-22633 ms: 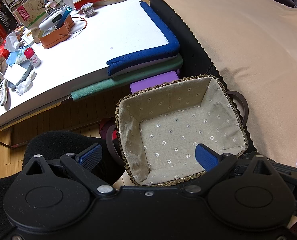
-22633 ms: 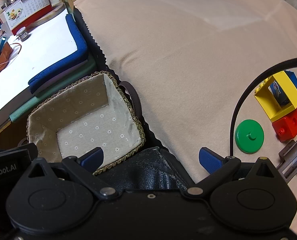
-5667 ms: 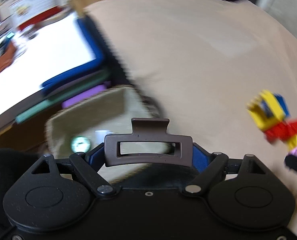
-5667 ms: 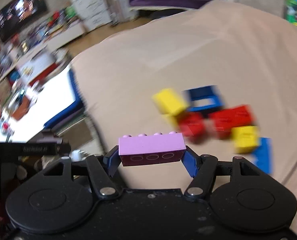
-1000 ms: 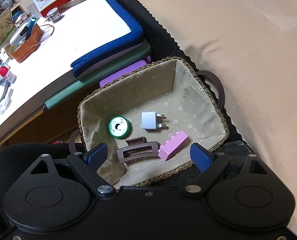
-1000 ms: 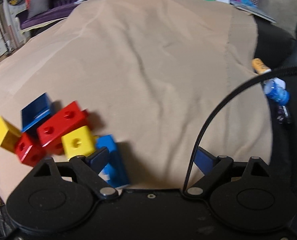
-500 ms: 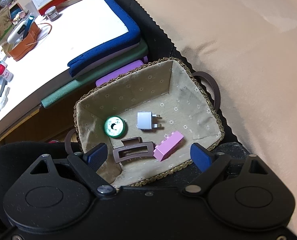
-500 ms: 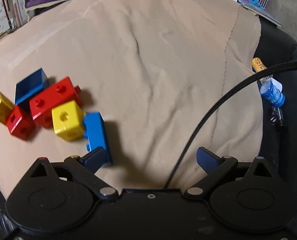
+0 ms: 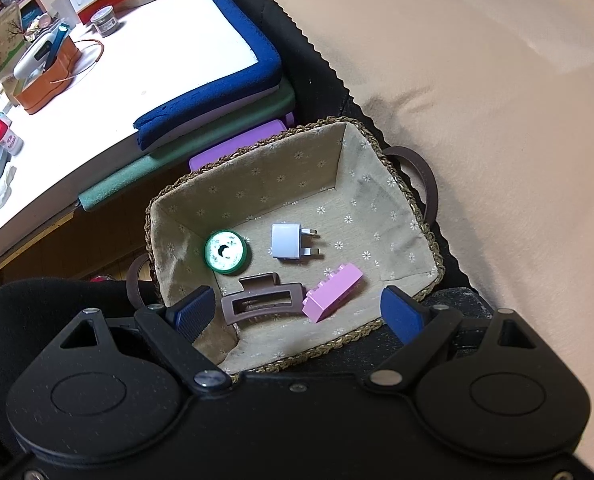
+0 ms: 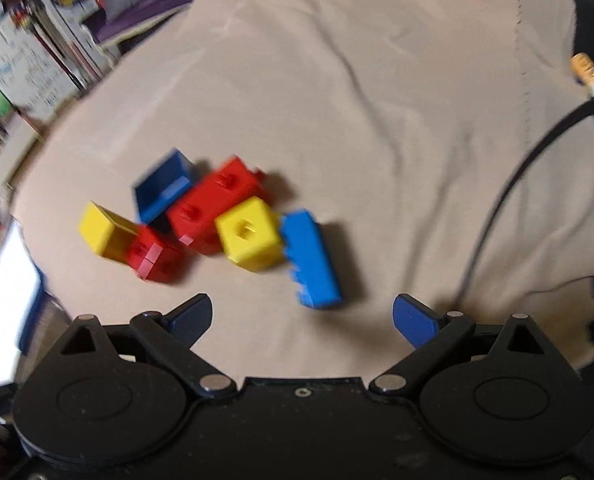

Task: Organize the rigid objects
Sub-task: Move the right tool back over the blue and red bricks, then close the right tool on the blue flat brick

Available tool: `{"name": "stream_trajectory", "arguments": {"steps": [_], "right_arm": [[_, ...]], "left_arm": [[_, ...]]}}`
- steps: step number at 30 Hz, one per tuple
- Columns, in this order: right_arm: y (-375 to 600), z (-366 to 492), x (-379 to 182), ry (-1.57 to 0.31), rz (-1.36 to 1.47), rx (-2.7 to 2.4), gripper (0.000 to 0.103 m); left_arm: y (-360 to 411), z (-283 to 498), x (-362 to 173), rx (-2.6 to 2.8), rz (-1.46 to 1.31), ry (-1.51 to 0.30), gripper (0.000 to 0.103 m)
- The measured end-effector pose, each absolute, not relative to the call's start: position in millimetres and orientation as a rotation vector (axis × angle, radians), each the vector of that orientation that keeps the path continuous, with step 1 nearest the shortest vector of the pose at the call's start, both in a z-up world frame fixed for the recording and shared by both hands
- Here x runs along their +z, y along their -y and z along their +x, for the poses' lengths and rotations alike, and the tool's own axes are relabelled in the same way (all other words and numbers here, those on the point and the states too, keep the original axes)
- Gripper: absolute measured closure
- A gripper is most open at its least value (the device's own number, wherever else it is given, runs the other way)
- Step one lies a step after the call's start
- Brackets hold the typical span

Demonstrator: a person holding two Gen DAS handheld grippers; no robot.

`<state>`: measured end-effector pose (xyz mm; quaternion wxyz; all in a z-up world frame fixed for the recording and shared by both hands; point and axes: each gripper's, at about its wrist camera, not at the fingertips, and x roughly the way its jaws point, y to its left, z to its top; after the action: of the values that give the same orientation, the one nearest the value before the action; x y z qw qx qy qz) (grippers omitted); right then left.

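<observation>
In the left wrist view a woven basket (image 9: 401, 184) with flowered lining holds a green round lid (image 9: 225, 251), a white plug adapter (image 9: 287, 241), a brown hair clip (image 9: 261, 299) and a pink brick (image 9: 332, 293). My left gripper (image 9: 297, 314) is open and empty over the basket's near edge. In the right wrist view, toy bricks lie on the beige cover: a blue brick (image 10: 312, 259), a yellow cube (image 10: 251, 233), a red brick (image 10: 213, 204), a small red brick (image 10: 155, 256), a yellow brick (image 10: 103, 229) and a dark blue piece (image 10: 163, 186). My right gripper (image 10: 303, 318) is open and empty just short of the blue brick.
A white table (image 9: 145, 60) with clutter and stacked foam mats (image 9: 217, 120) stands left of the basket. The beige cover (image 9: 497, 100) spreads to the right. A black cable (image 10: 513, 184) crosses the right of the right wrist view, near a bottle (image 10: 593, 76).
My right gripper has drawn back and swung, so the brick pile now sits farther ahead and centred. My left gripper has shifted slightly over the basket. Both stay open.
</observation>
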<state>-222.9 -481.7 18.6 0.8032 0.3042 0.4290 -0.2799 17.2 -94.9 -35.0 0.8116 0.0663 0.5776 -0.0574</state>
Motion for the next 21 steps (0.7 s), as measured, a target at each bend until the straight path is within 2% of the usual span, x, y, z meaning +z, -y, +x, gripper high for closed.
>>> {"name": "stream_trajectory", "arguments": {"steps": [4,8,16,19,21], "right_arm": [[488,-201,15,-0.893,0.647,-0.612,0.006],[488,-181,3,-0.949,0.509,-0.669,0.017],[474,-180,1,-0.961,0.387,-0.618,0.025],[471,-184,-1,-0.982,0.365,-0.58,0.033],[469,-184,-4,-0.994,0.359,-0.561,0.046]], "left_arm": [[95,17,-35,-0.123,0.141,-1.234,0.016],[94,17,-36,-0.124,0.138,-1.236,0.016],[95,17,-36,-0.127,0.146,-1.235,0.016],[96,17,-36,-0.125,0.149,-1.235,0.016],[96,16,-36,-0.125,0.151,-1.235,0.016]]}}
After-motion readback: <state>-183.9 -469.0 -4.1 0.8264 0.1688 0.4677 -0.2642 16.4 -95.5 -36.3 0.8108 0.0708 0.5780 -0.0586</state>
